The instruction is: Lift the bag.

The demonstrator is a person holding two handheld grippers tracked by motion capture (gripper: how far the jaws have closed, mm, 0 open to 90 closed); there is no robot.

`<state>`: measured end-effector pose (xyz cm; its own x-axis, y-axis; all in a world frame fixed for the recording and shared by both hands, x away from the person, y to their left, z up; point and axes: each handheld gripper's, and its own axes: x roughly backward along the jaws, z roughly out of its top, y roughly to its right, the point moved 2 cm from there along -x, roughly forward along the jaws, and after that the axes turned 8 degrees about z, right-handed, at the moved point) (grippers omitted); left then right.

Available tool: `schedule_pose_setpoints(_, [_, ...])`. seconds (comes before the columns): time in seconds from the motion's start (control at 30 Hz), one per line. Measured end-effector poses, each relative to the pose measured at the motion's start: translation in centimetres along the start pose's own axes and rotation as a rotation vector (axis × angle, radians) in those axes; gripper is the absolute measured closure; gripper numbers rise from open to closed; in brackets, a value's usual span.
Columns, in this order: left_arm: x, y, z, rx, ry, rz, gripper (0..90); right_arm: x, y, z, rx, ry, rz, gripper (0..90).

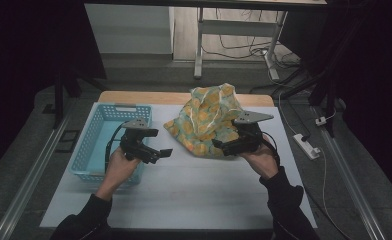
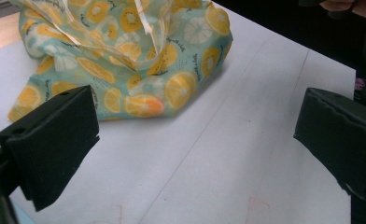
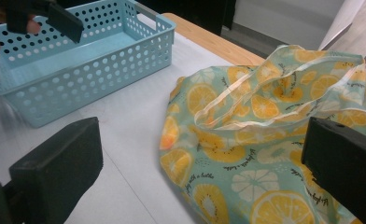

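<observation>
Right gripper point(image 1: 224, 146): jaws spread wide, nothing pinched. It sits at the near right edge of the cloth bag point(image 1: 206, 120), tips pointing left toward the bag's lower side; can't tell from the high view whether a tip touches the fabric. In the right gripper view, the bag point(image 3: 265, 154) lies ahead btwn the 2 black jaws, closer to the right-hand one, w/ a pale strap looped on top.

Left gripper point(image 1: 156, 152): jaws also spread, empty. It's held just off the right side of the blue basket point(image 1: 91, 145), tips pointing right toward the bag, a bare strip of table btwn them. In the left gripper view, the bag point(image 2: 134, 60) lies beyond the jaws, nearer the left-hand one, clear of both.

Bag: teal fabric w/ orange and lemon slice print, crumpled in a loose heap, part standing up. It's on the white table cover point(image 1: 194, 195), toward the back, right of centre.

Basket: light blue plastic w/ holes in the walls, on the left part of the table, well apart from the bag. In the right gripper view the basket point(image 3: 92, 70) looks empty.

Past the table's right edge, a white power strip point(image 1: 308, 146) lies on the floor.
</observation>
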<state>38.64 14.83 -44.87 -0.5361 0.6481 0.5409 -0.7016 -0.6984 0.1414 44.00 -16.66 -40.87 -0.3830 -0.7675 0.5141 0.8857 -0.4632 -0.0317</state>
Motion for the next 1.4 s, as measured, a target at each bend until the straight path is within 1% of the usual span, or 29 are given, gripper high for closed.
schedule_pose_setpoints(0.1, [-0.1, 0.2, -0.6, -0.002, -0.014, 0.012, 0.0, -0.1, -0.2, -0.4, -0.002, 0.008, -0.006, 0.0])
schedule_pose_setpoints(0.2, [0.0, 0.5, -1.3, -0.005, -0.022, 0.034, 0.0, 0.1, -0.4, -0.7, 0.001, 0.016, -0.016, 0.0])
schedule_pose_setpoints(0.3, [0.4, 0.6, -1.8, -0.002, -0.02, 0.046, 0.0, 0.3, -0.7, -1.4, 0.002, 0.011, -0.01, 0.0])
schedule_pose_setpoints(0.43, [0.9, 0.7, -2.6, 0.013, -0.013, 0.052, 0.0, 0.4, -1.0, -2.4, -0.007, -0.001, 0.0, 0.0])
schedule_pose_setpoints(0.67, [1.7, 1.4, -3.7, 0.013, -0.014, 0.06, 0.0, 0.7, -1.8, -3.4, -0.014, -0.006, 0.023, 0.0])
schedule_pose_setpoints(0.77, [2.2, 1.7, -4.1, 0.013, -0.012, 0.058, 0.0, 1.1, -2.2, -3.8, -0.009, -0.01, 0.017, 0.0])
schedule_pose_setpoints(0.93, [3.3, 2.2, -4.9, 0.011, -0.007, 0.075, 0.0, 1.9, -2.8, -4.4, -0.01, -0.006, 0.012, 0.0])
schedule_pose_setpoints(1.17, [5.0, 2.5, -6.8, 0.037, -0.003, 0.1, 0.0, 3.4, -3.5, -6.0, -0.024, -0.003, -0.006, 0.0])
schedule_pose_setpoints(1.27, [5.9, 2.6, -7.7, 0.061, 0.009, 0.102, 0.0, 4.1, -3.7, -6.8, -0.033, -0.003, -0.02, 0.0])
schedule_pose_setpoints(1.4, [6.9, 2.7, -8.9, 0.078, 0.018, 0.119, 0.0, 4.9, -4.0, -7.9, -0.053, -0.003, -0.038, 0.0])
